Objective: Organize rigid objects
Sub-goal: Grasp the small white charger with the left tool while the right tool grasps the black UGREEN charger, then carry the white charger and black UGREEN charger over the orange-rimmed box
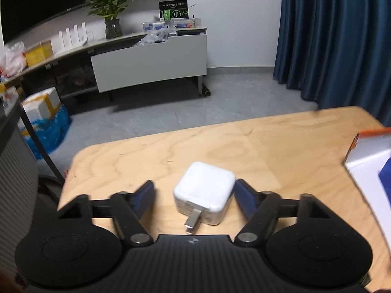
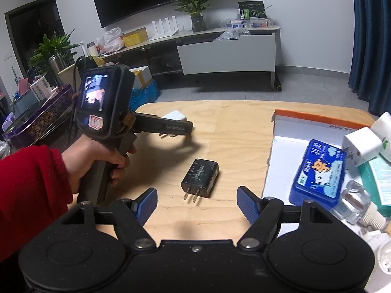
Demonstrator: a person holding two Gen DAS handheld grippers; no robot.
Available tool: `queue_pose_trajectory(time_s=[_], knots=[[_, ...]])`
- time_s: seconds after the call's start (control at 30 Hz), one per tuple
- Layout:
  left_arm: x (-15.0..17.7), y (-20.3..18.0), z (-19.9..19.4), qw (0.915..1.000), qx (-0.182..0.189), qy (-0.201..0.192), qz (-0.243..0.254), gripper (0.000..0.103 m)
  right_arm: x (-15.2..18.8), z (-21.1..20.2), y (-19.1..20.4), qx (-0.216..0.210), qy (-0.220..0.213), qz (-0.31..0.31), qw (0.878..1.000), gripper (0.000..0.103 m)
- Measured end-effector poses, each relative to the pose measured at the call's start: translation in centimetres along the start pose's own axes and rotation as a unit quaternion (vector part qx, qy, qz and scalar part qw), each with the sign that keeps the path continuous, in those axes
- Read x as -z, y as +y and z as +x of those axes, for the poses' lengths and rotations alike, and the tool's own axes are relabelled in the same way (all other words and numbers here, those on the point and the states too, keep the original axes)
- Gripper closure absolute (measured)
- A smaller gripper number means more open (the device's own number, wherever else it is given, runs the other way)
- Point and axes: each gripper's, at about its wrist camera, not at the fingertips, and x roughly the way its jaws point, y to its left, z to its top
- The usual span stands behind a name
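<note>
A white plug charger (image 1: 204,192) lies on the wooden table (image 1: 268,146) between the open fingers of my left gripper (image 1: 195,196); the right pad touches or nearly touches its side, the left pad stands apart. In the right wrist view the same charger (image 2: 174,116) shows partly hidden behind the left gripper (image 2: 171,128). A black plug charger (image 2: 200,181) lies on the table, prongs toward me, just ahead of my open, empty right gripper (image 2: 196,201). A white tray with an orange rim (image 2: 288,131) at the right holds a blue box (image 2: 317,171) and another white charger (image 2: 361,149).
The tray (image 1: 366,161) also shows at the right edge of the left wrist view. Beside it lie a clear small bottle (image 2: 352,201) and a teal pack (image 2: 376,180). A dark basket (image 2: 36,122) of items stands left of the table. The table's far edge drops to the floor.
</note>
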Motion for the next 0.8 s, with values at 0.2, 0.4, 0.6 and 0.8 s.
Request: queue_pose_trajectory(time_s=[0.2, 0.4, 0.6, 0.8], knots=[[0.4, -0.4, -1.4, 0.9999, -0.001, 0.004, -0.013, 0.061, -0.5, 2.4, 0.5, 0.006, 0.015, 0.009, 1.0, 0.018], [1.1, 1.1, -5.3, 0.9975, -0.034, 0.001, -0.062, 0.061, -1.4, 5.4, 1.2, 0.029, 0.032, 0.013, 0.999, 0.02], [2.7, 1.5, -9.0, 0.9945, -0.059, 0.004, -0.087, 0.061, -1.6, 8.0, 2.2, 0.064, 0.037, -0.017, 0.997, 0.051], [4.2, 1.0, -12.0, 0.9913, -0.055, 0.004, -0.12, 0.061, -1.1, 6.2, 2.2, 0.061, 0.028, -0.023, 0.997, 0.059]])
